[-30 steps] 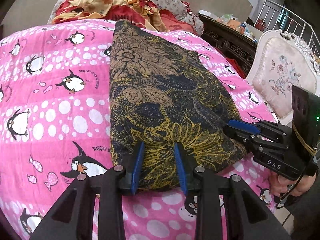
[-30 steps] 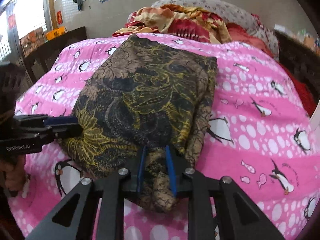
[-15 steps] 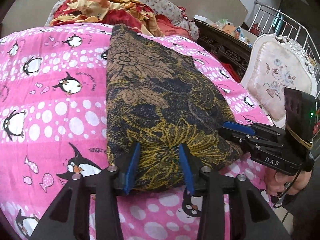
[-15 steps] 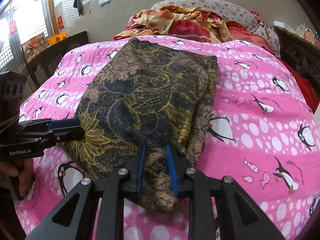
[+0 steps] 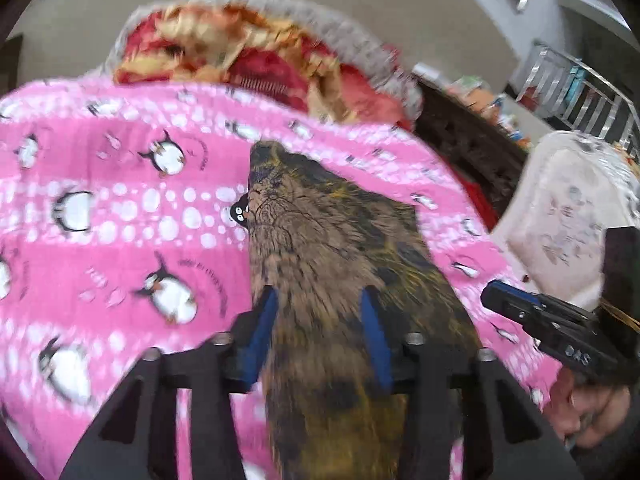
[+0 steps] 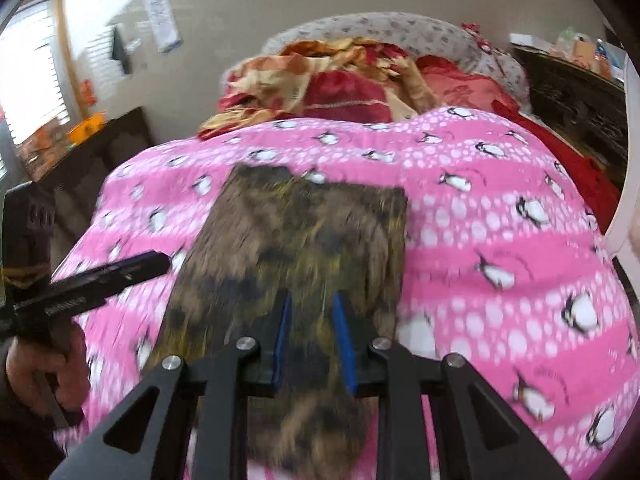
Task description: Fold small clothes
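Looks like the opening of a lengthwise fold: lifting the near end of the dark floral garment [image 5: 328, 232] off the pink penguin quilt [image 5: 112, 240] with both grippers at once, leaving the far end flat on the bed, short of the red and gold bedding heap [image 5: 248, 52] at the head; gripping one side of that near hem in the left gripper [image 5: 320, 304], having just closed its jaws with cloth bunched between the blue pads [image 5: 264, 332]; shows those pads somewhat apart in its own blurred view, yet reads as a thin closed bar from the other camera, so judged clamped on the fabric; gripping the other side in the right gripper [image 6: 310, 304], fingers drawn narrow on a gathered wad of the same cloth; calls next, as a judgement, for carrying both held corners up and over toward the far end, keeping level and evenly spaced so as to hold the hem straight; then for lowering edge onto edge before letting go; calls also for firm grips throughout, given a thick doubled bundle apt to slip on one side and skew the fold.
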Demonstrator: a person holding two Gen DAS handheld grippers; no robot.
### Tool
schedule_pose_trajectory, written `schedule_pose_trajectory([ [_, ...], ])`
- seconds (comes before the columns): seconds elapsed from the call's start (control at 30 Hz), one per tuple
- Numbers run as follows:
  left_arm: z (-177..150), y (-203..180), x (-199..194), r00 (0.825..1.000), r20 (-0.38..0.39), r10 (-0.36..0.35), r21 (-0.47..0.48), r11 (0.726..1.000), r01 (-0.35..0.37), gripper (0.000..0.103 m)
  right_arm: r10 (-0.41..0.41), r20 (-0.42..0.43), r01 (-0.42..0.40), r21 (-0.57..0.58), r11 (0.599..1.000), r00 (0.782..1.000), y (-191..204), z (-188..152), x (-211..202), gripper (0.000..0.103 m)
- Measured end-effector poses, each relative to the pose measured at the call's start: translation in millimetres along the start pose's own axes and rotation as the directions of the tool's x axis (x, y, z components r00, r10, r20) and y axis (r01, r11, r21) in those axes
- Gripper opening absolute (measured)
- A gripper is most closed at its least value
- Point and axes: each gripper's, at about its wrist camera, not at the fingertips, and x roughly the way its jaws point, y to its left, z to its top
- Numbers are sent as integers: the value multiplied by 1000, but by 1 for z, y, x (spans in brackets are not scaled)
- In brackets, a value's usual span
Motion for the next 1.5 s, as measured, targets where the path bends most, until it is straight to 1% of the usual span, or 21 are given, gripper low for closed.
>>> schedule_pose_trajectory([
  [0.03, 2, 1, 14, 999, -39, 22, -12, 1000, -23, 0, -28, -15, 28, 6, 1000, 999, 2, 8, 10, 23],
  [0.07, 2, 1, 28, 995, -73, 65, -10, 998, -66, 0, -47, -38, 48, 22, 999, 998, 3, 16, 26, 23],
  [0.1, -3, 1, 45, 987, -114, 113, 15, 994, -112, 0, -44, -58, 46, 36, 998, 997, 2, 17, 37, 23],
  [0.13, -10, 0, 53, 985, -111, 135, 46, 990, -130, 0, -45, -101, 50, 52, 997, 994, -3, 16, 55, 22],
  [0.17, -14, -2, 51, 987, -82, 138, 62, 989, -133, 0, -73, -195, 87, 69, 994, 978, -15, 7, 82, 21],
  [0.2, -15, -5, 48, 987, -74, 146, 83, 987, -140, 0, -70, -243, 93, 84, 992, 967, -22, 0, 95, 21],
  [0.23, -14, -7, 44, 986, -75, 147, 95, 986, -140, 0, -40, -209, 63, 105, 993, 977, -27, -4, 95, 21],
  [0.27, -9, -8, 39, 987, -75, 140, 89, 987, -133, 0, -27, -213, 51, 107, 993, 977, -29, -2, 90, 20],
  [0.3, 1, -8, 30, 991, -55, 119, 68, 991, -115, 0, -29, -218, 53, 105, 993, 975, -28, 1, 86, 20],
  [0.33, 7, -9, 25, 994, -30, 109, 57, 993, -107, 0, -27, -221, 53, 112, 992, 975, -27, 7, 81, 20],
  [0.4, 34, -12, 19, 994, 49, 101, 36, 994, -103, 0, -31, -181, 55, 129, 990, 983, -25, 28, 71, 20],
  [0.47, 59, -15, 32, 991, 74, 113, 36, 993, -116, 0, -62, -122, 79, 134, 988, 991, -22, 50, 69, 20],
  [0.5, 72, -17, 49, 991, 64, 119, 30, 992, -122, 0, -88, -90, 100, 141, 985, 992, -20, 61, 73, 21],
  [0.57, 81, -13, 75, 991, 41, 129, 17, 991, -129, 0, -111, -71, 121, 157, 980, 991, -21, 73, 93, 21],
  [0.63, 75, -8, 100, 983, 21, 182, 38, 982, -183, 0, -147, -85, 158, 142, 977, 985, -27, 74, 122, 21],
  [0.67, 69, -4, 111, 983, 3, 181, 41, 983, -181, 0, -153, -99, 165, 123, 979, 983, -30, 68, 139, 21],
  [0.7, 64, -1, 116, 986, 6, 169, 35, 985, -169, 0, -147, -98, 158, 118, 980, 984, -33, 60, 151, 21],
  [0.77, 62, -1, 115, 985, 28, 168, 38, 985, -169, 0, -110, -78, 122, 179, 976, 991, -41, 55, 152, 23],
  [0.9, 61, -3, 115, 984, 36, 173, 46, 984, -174, 0, -96, -75, 108, 190, 976, 993, -43, 53, 154, 25],
  [1.1, 63, 0, 116, 987, 38, 157, 34, 987, -158, 0, -40, -61, 53, 240, 969, 997, -54, 49, 153, 25],
  [1.5, 62, 1, 116, 987, 38, 157, 33, 987, -158, 0, -57, -58, 69, 229, 971, 997, -51, 50, 154, 25],
])
